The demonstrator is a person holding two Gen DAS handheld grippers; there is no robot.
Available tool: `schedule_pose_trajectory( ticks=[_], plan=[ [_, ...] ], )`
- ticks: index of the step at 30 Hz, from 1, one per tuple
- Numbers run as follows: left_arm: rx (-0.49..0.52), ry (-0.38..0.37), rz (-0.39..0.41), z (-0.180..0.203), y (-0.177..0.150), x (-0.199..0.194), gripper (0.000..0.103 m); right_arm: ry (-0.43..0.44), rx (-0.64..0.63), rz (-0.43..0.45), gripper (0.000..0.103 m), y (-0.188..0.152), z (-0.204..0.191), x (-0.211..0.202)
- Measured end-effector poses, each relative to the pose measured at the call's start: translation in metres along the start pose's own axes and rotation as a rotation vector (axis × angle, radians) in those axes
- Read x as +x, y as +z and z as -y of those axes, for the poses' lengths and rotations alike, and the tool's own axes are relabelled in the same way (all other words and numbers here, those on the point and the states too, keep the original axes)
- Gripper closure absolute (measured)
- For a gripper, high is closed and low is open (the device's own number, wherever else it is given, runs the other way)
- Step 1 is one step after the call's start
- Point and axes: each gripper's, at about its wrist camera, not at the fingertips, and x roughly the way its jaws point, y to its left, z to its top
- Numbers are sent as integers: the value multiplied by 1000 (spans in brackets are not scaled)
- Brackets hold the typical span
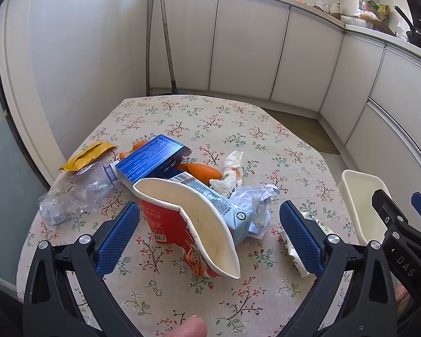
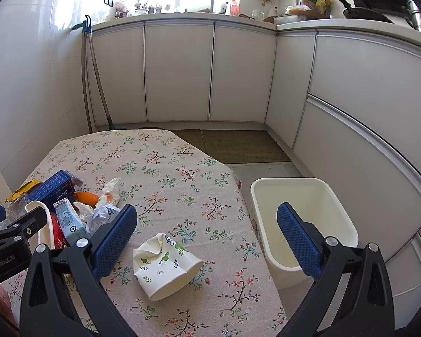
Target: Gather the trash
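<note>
Trash status: bin (image 2: pixel 303 224) past right gripper (image 2: pixel 207 241) looks empty; crushed paper cup (image 2: pixel 165 264) between its spread jaws; left gripper (image 1: pixel 210 238), also apart, w/ noodle cup (image 1: pixel 188 224) between jaws, pile beyond; nothing collected yet on surface (image 2: pixel 182 174).

Bench (image 2: pixel 165 168): matt floral cloth. Bin (image 2: pixel 348 224) beside the bench: smooth cream plastic. Crushed cup (image 2: pixel 165 266) on the cloth: creased printed paper. Bottle (image 1: pixel 73 193): clear crumpled plastic. Tool pads (image 1: pixel 301 236): blue, finely textured, on matt black plastic arms.

Both wrist views look down close, sharing the table (image 1: pixel 182 118) (image 2: pixel 168 168)
</note>
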Motion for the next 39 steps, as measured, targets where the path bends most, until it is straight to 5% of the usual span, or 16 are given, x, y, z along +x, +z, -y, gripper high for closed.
schedule_pose_trajectory(
  ticks=[39],
  plan=[
    [-6, 1, -21, -3, -2, 3, 7, -4, -6, -13, 6, -1, 0, 1]
  ],
)
